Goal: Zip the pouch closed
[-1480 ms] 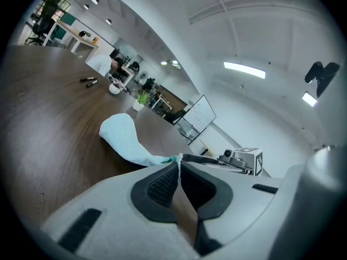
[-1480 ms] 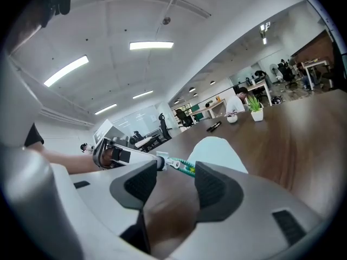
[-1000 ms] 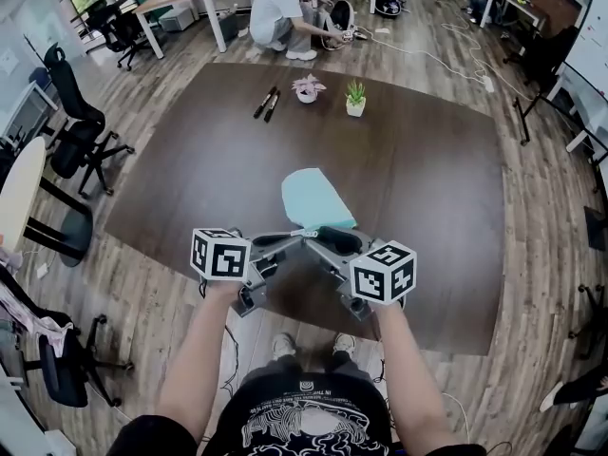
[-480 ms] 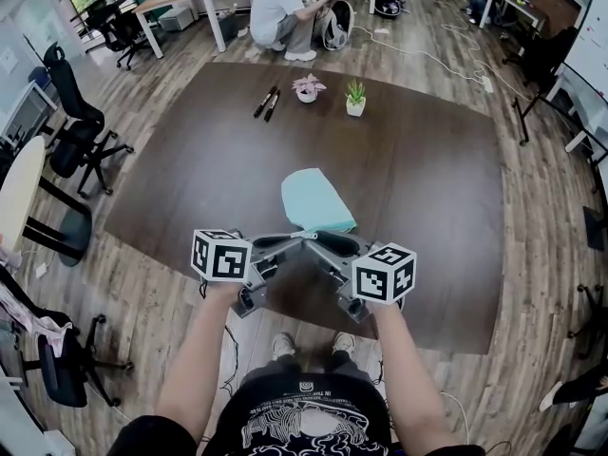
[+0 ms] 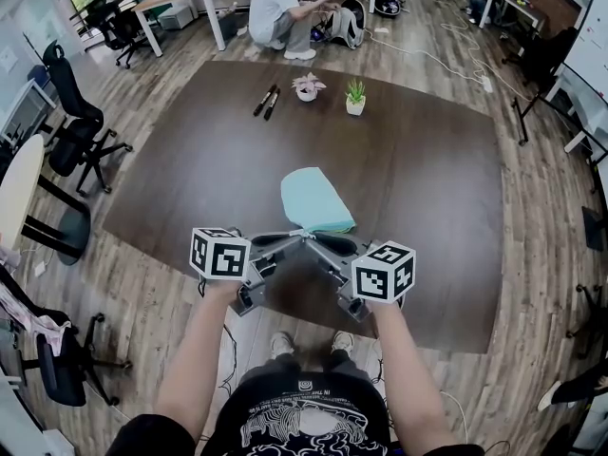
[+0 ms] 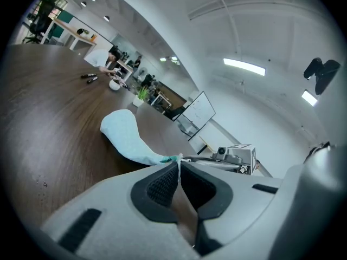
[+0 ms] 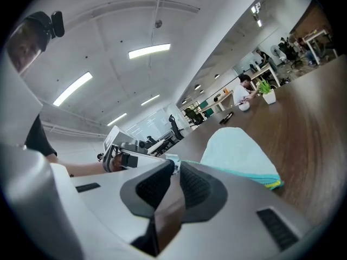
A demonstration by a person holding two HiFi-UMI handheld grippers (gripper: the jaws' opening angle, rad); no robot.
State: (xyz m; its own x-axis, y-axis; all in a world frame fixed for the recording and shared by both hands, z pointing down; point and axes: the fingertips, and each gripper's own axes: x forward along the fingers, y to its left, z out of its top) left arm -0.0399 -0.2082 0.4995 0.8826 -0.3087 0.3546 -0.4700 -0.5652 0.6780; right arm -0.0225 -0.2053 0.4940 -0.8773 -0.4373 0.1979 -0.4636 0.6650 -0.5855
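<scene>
A light teal pouch (image 5: 314, 199) lies on the dark wooden table (image 5: 427, 179), its near end lifted off the wood. Both grippers meet at that end. My left gripper (image 5: 296, 237) is shut on a thin pale edge of the pouch's near corner (image 6: 178, 162). Facing it from the right, my right gripper (image 5: 314, 237) has just been closing its jaws, and its pads now pinch a small white zipper pull (image 7: 173, 162). In the right gripper view the pouch (image 7: 236, 150) stretches away past the jaws. The zipper line itself is hidden by the fingers.
Two dark markers (image 5: 267, 103) and two small potted plants (image 5: 307, 87) (image 5: 355, 97) stand at the table's far side. The near table edge (image 5: 380, 342) runs just below the grippers. Office chairs (image 5: 76, 126) are at the left; a person (image 5: 280, 12) crouches beyond the table.
The right gripper's jaws have drawn together on the small white pull at the pouch's near end. Neither hand nor the pouch has shifted. The crouching person has moved.
</scene>
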